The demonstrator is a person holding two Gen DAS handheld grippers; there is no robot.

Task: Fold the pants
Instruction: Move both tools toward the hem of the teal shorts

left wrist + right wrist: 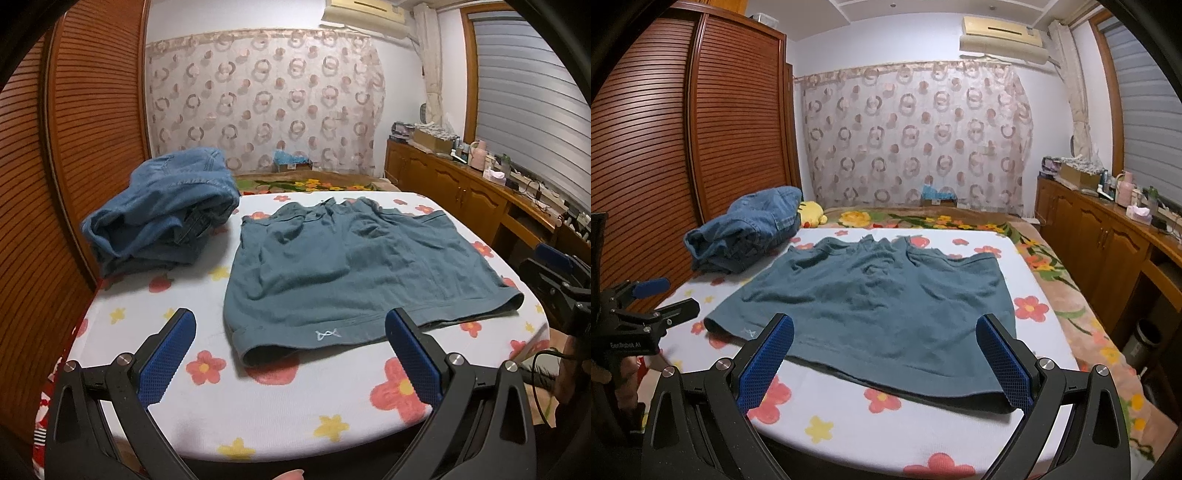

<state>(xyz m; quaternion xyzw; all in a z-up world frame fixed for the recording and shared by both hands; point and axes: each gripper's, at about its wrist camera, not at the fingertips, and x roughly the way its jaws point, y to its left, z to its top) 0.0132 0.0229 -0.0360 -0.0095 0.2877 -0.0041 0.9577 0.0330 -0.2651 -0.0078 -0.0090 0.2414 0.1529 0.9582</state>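
While pants (354, 266) lie flat, both hand-held grippers hover level (fingers apart, empty).

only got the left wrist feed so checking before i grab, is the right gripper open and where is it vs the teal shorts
Observer: The right gripper is open and empty; in its view its fingers frame the near hem of the teal shorts.
Operator: anything hidden behind the denim pile
Observer: Yes, a yellow plush toy lies just behind the denim pile.
Operator: whats past the shorts on the right
Observer: A strip of flowered sheet, then a floral blanket along that side.
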